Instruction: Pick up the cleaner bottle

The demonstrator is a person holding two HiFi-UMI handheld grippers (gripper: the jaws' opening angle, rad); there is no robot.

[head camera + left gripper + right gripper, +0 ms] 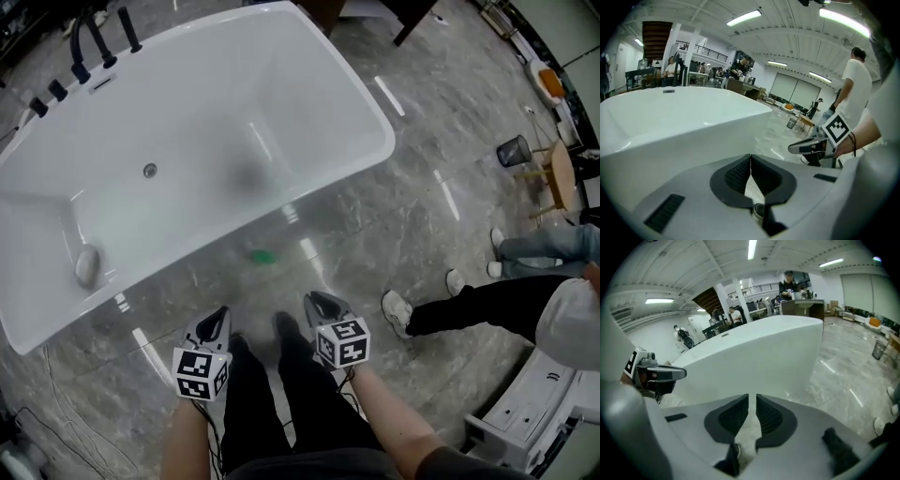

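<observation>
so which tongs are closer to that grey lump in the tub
Left. The left tongs hang outside the tub, right of the grey lump; the right tongs are farther right.

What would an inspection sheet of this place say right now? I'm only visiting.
Surface: grey marbled floor, with a white bathtub standing on it.
Job's things: cleaner bottle, nothing seen.
Clutter: green scrap on the floor; grey oval lump inside the bathtub.
Grippers: left gripper and right gripper, jaws closed, empty.
Cables: thin cable on the floor, lower left.
Surroundings: bystander's legs, bin, black taps.
</observation>
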